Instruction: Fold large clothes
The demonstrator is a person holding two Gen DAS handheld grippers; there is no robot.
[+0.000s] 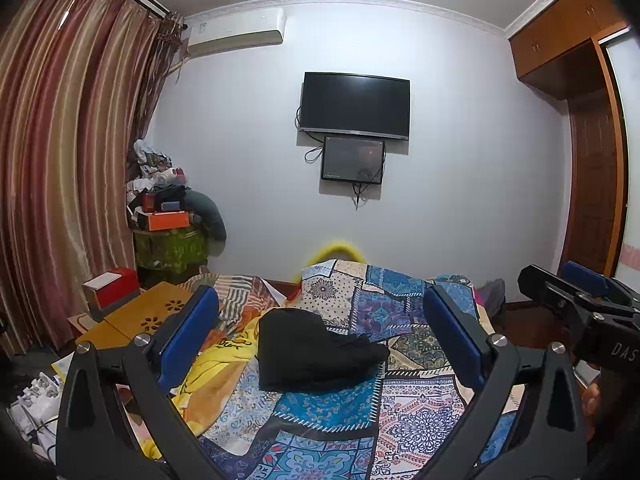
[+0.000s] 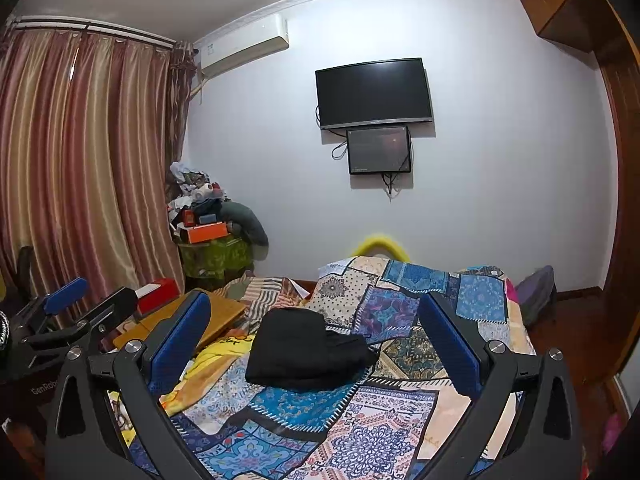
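Note:
A black garment [image 1: 316, 354] lies bunched in a rough folded heap on the patchwork bedspread [image 1: 396, 412]; it also shows in the right wrist view [image 2: 308, 350]. My left gripper [image 1: 320, 316] is open and empty, held above the bed short of the garment. My right gripper [image 2: 316, 316] is open and empty too, at a like distance from it. The right gripper also shows at the right edge of the left wrist view [image 1: 576, 292], and the left gripper at the left edge of the right wrist view [image 2: 76, 300].
A yellow cloth [image 1: 216, 372] lies left of the garment. A wooden lap desk [image 1: 136, 316] with a red box [image 1: 112, 286] sits at the bed's left. Striped curtains [image 1: 60, 160], a cluttered stand [image 1: 168, 216], a wall TV [image 1: 354, 104], a wardrobe [image 1: 580, 120].

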